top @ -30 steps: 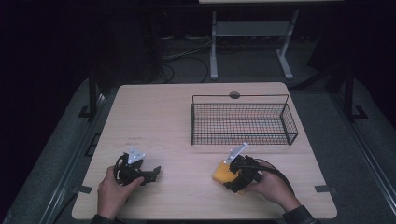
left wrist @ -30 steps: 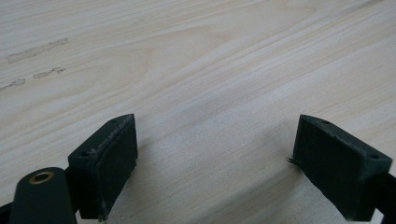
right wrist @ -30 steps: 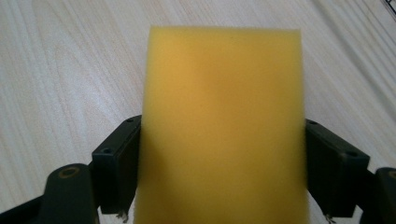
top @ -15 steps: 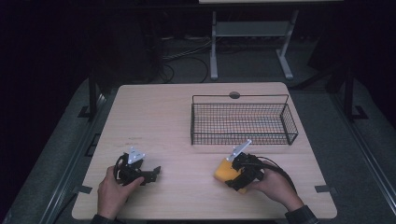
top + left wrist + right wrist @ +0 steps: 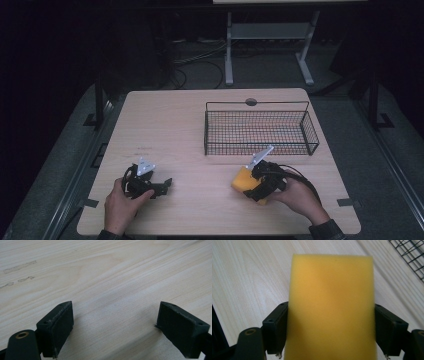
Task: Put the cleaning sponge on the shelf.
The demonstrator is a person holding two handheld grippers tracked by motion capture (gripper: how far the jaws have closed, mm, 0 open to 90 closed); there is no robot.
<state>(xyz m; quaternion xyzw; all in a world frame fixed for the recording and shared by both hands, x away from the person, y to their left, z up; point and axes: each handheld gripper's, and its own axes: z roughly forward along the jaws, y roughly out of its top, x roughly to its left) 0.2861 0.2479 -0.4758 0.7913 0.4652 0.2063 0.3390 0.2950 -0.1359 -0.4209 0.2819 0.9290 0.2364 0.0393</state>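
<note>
A yellow sponge (image 5: pixel 331 307) stands between the jaws of my right gripper (image 5: pixel 331 332), which is shut on it across its width. In the high view the yellow sponge (image 5: pixel 242 179) and the right gripper (image 5: pixel 256 186) sit low over the table's front right, just in front of the wire basket (image 5: pixel 260 107). My left gripper (image 5: pixel 165 185) rests on the table at the front left, pointing right. In the left gripper view the left gripper (image 5: pixel 113 326) is open, with only bare wood between its jaws.
The black wire basket stands at the back right of the wooden table (image 5: pixel 170 125); a corner of the basket (image 5: pixel 412 255) is at the top right of the right gripper view. A round cable hole (image 5: pixel 251 102) lies behind it. Beyond the table stands a metal frame (image 5: pixel 270 35).
The right gripper with the sponge has shifted slightly toward the basket and lifted a little. The left gripper has stayed where it was.
</note>
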